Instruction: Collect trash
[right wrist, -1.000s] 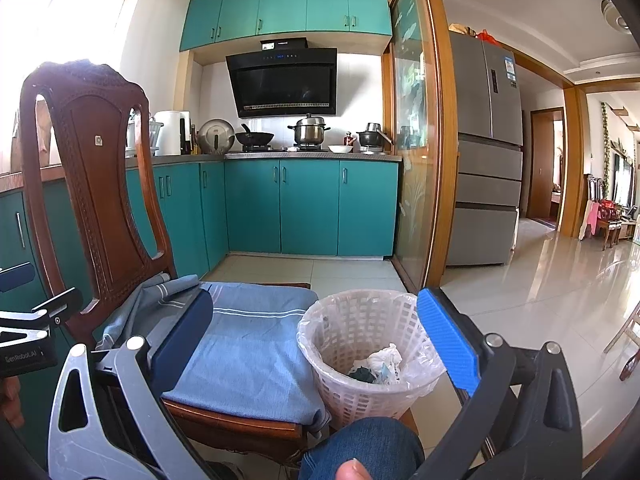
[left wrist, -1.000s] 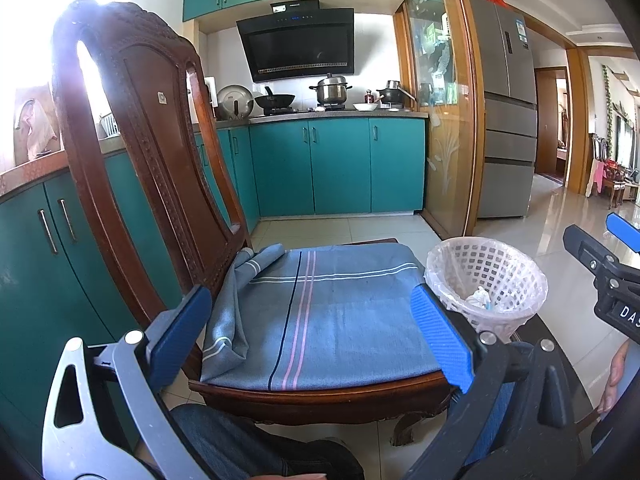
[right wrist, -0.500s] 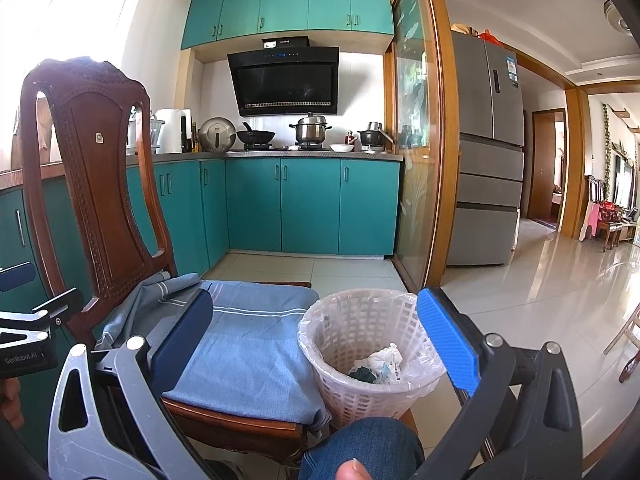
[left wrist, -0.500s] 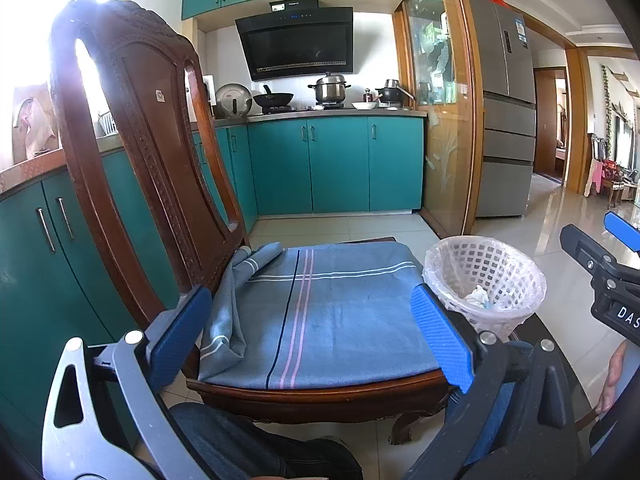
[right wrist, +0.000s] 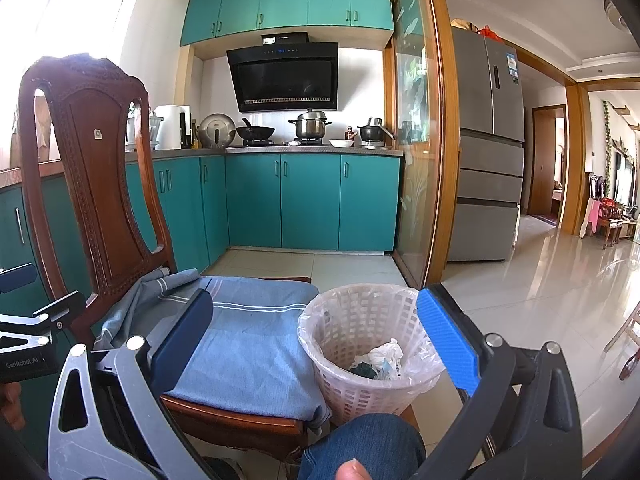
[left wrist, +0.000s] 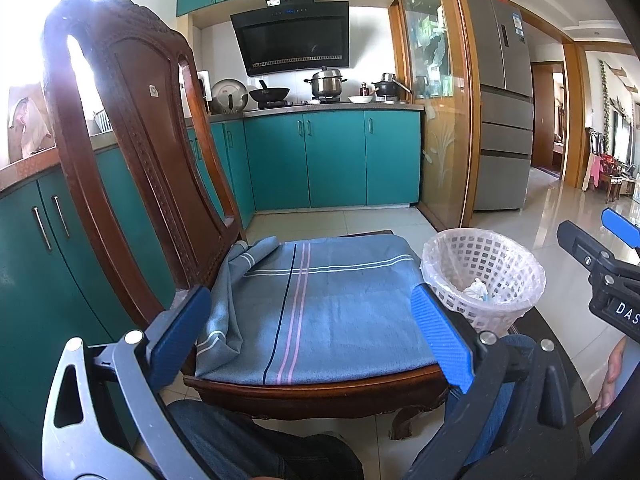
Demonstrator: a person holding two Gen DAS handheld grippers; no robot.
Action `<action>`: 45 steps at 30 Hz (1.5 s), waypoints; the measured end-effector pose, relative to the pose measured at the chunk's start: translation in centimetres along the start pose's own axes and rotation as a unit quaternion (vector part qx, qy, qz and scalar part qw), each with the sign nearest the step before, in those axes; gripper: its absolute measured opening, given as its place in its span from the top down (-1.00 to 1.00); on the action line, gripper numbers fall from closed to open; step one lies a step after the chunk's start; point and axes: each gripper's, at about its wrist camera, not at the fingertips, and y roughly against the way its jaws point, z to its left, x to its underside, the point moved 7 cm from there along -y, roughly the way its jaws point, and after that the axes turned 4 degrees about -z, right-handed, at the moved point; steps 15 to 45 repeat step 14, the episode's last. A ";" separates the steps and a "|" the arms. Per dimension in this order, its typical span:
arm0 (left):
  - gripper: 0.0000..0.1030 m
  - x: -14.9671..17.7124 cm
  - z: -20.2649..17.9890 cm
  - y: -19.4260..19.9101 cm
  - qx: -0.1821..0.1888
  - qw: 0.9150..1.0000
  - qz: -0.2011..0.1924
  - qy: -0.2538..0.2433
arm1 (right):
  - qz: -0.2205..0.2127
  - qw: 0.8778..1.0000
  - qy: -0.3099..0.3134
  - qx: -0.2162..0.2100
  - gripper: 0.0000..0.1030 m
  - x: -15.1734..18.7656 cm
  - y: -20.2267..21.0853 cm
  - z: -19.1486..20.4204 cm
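Though both tools point(left wrist: 312, 330) point(right wrist: 314, 340) gape empty, basket point(right wrist: 360, 344) trash point(right wrist: 380, 360) a half-hidden, indistinct crumple.

White letters "DAS" show on the right claw point(left wrist: 618, 236) body. The left claw point(right wrist: 18, 280) body reads "GenRobot.AI".

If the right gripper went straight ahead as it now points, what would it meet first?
Most likely the white basket, near its left rim. It sits between the open right gripper fingers, beside the chair's blue cloth. Depth is unclear in the fisheye view.
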 end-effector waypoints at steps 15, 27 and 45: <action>-0.94 1.0 0.3 -2.4 -0.014 0.999 0.038 -0.001 | 0.016 1.000 -0.001 -0.011 -0.93 0.4 -0.9 -0.1; -0.94 1.0 0.3 -2.4 -0.014 0.999 0.038 -0.001 | 0.016 1.000 -0.001 -0.011 -0.93 0.4 -0.9 -0.1; -0.94 1.0 0.3 -2.4 -0.014 0.999 0.038 -0.001 | 0.016 1.000 -0.001 -0.011 -0.93 0.4 -0.9 -0.1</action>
